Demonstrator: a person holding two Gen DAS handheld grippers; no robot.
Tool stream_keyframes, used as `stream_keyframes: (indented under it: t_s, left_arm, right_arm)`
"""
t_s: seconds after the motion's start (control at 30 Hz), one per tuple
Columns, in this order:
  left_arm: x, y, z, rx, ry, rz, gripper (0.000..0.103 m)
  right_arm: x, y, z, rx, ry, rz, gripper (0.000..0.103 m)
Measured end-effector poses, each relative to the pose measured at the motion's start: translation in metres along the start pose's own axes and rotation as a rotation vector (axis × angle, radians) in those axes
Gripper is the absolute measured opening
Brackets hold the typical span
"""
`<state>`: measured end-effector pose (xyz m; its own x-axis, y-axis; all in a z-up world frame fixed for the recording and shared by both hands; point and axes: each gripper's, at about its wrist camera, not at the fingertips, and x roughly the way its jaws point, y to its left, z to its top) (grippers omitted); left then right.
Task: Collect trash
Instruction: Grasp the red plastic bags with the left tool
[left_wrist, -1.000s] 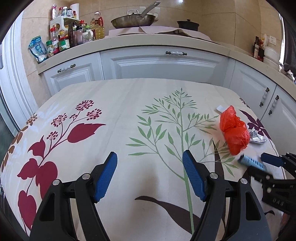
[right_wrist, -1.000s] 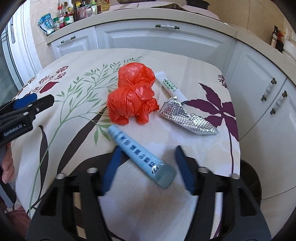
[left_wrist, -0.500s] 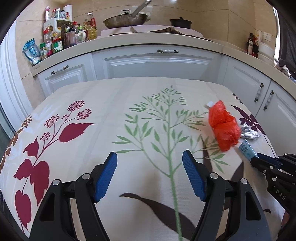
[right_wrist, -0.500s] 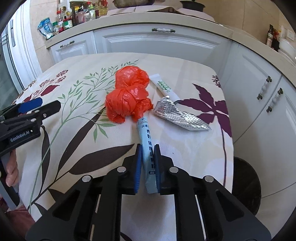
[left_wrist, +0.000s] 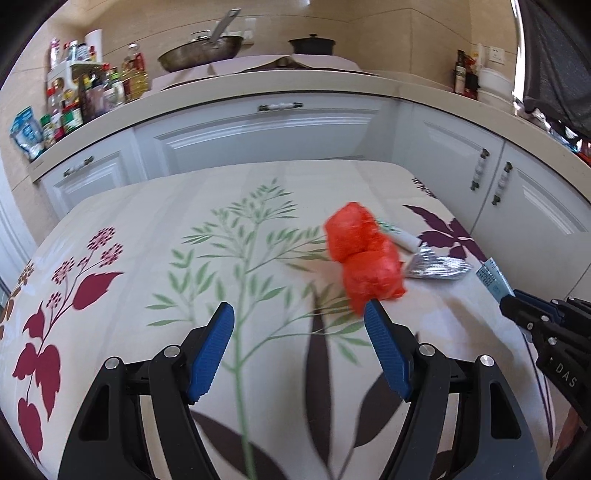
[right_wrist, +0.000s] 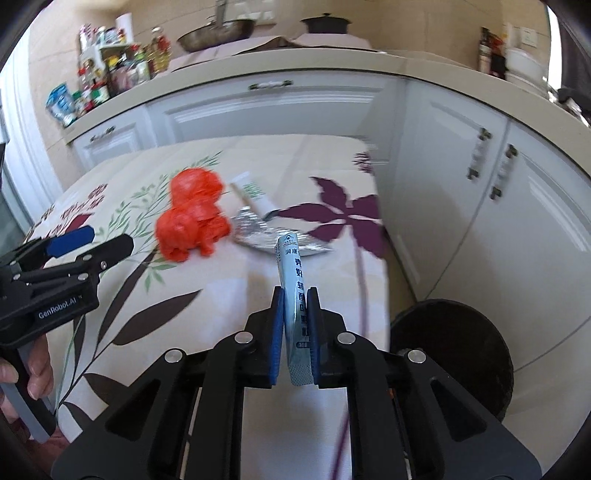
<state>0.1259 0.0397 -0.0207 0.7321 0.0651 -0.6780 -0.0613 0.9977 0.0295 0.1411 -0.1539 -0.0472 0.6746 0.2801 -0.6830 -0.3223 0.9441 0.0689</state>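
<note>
My right gripper (right_wrist: 295, 295) is shut on a light blue tube (right_wrist: 294, 273) and holds it above the table's right edge; the tube also shows in the left wrist view (left_wrist: 493, 277). A crumpled orange plastic bag (left_wrist: 364, 254) lies on the floral tablecloth, also in the right wrist view (right_wrist: 194, 218). Beside it lie a silver foil wrapper (left_wrist: 437, 265) (right_wrist: 258, 236) and a white tube with green print (left_wrist: 400, 236) (right_wrist: 253, 194). My left gripper (left_wrist: 299, 314) is open and empty, just in front of and left of the orange bag.
A round black trash bin (right_wrist: 461, 354) stands on the floor to the right of the table (right_wrist: 184, 332). White cabinets (left_wrist: 266, 129) and a counter with bottles (left_wrist: 88, 92), a pan (left_wrist: 201, 55) and a pot surround the table.
My right gripper has lifted the blue tube off the cloth and moved right toward the table edge. My left gripper has moved closer to the orange bag.
</note>
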Motion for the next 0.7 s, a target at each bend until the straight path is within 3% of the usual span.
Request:
stream_keyframes:
  t_s: [0.37, 0.6, 0.63, 0.7]
  left_arm:
    - [0.019, -0.034, 0.016, 0.066, 0.008, -0.020, 0.071]
    - [0.035, -0.041, 0.020, 0.077, 0.040, -0.032, 0.071]
    - [0.036, -0.041, 0.020, 0.080, 0.042, -0.033, 0.070]
    - [0.038, -0.042, 0.019, 0.089, 0.049, -0.037, 0.059]
  right_arm:
    - [-0.005, -0.050, 0.000, 0.092, -0.037, -0.071, 0.012]
    - [0.000, -0.061, -0.001, 0.107, -0.033, -0.078, 0.012]
    - [0.001, -0.062, -0.001, 0.110, -0.033, -0.078, 0.012]
    - [0.002, -0.063, -0.001, 0.112, -0.031, -0.078, 0.012]
